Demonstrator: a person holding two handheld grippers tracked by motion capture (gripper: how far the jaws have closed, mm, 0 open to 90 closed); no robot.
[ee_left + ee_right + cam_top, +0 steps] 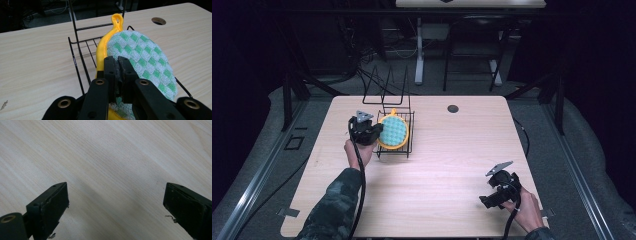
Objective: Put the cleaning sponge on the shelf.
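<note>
Placement looks underway: our left gripper (118,65) pinches the round green-checked, yellow-edged cloth pad (140,57) in the black wire rack (404,117); next we release. Right gripper (115,207) gapes wide over the worktop (452,165).

High view: fixed above my side, looking forward and down; whole table (427,165) in frame, dark floor and stands beyond, my forearms entering from the bottom. Left gripper view: rides my left gripper (117,72), looks along its jaws from very close, across the wire rack (80,57) and pot holder (142,57) toward the far table edge. The high view shares this rack (404,135), pot holder (393,132) and the tabletop hole (453,108). Right gripper view: rides my right gripper (116,202), faces down, near bare wood.
</note>
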